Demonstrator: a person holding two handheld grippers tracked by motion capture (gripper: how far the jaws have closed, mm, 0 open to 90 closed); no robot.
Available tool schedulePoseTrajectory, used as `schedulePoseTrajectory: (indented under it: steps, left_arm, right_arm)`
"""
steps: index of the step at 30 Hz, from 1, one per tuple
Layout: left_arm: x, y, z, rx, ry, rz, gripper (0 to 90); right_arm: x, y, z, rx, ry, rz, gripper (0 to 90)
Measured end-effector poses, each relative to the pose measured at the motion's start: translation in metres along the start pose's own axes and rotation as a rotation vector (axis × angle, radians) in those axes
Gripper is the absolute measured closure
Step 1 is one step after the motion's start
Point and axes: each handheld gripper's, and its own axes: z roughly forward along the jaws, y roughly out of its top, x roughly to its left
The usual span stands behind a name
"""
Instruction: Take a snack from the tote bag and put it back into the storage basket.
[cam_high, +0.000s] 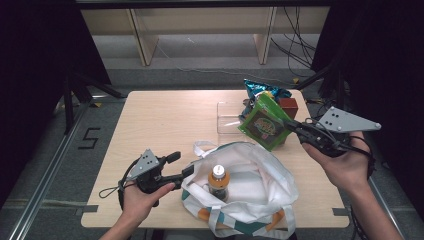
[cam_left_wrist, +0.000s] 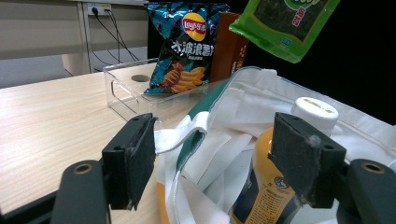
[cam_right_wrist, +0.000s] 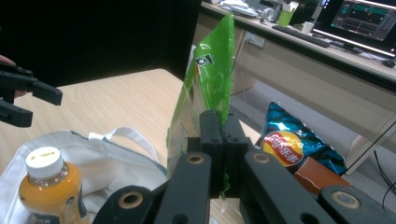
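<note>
A white tote bag (cam_high: 260, 185) with teal trim lies open near the table's front edge, and an orange juice bottle (cam_high: 218, 181) stands upright inside it. My left gripper (cam_high: 181, 165) is open at the bag's left rim. In the left gripper view the bag's rim (cam_left_wrist: 187, 135) and the bottle (cam_left_wrist: 259, 186) sit between its wide-apart jaws (cam_left_wrist: 212, 149). My right gripper (cam_high: 289, 124) is shut on a green snack packet (cam_high: 262, 122), which hangs in the air above the bag's far right side. The packet (cam_right_wrist: 210, 79) stands up from the closed jaws (cam_right_wrist: 223, 126).
A clear plastic tray (cam_high: 227, 117) sits behind the bag. A blue bag of crisps (cam_high: 262, 89) and a brown box (cam_high: 289, 106) stand at the table's far right. The left half of the wooden table (cam_high: 150, 125) is bare.
</note>
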Motion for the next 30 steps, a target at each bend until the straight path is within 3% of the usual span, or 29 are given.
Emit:
schedulePoseTrajectory:
  steps: [5,14,30]
  left_arm:
    - [0.000,0.000,0.000,0.000,0.000,0.000,30.3]
    - [0.000,0.000,-0.001,0.001,0.000,0.001,30.3]
    - [0.001,0.000,-0.001,0.001,0.001,0.005,30.3]
  right_arm:
    - [-0.002,0.002,0.004,0.000,0.012,-0.008,90.0]
    - [-0.005,0.003,0.009,0.001,-0.017,-0.003,90.0]
    - [-0.014,-0.001,0.026,0.029,-0.046,-0.036,90.0]
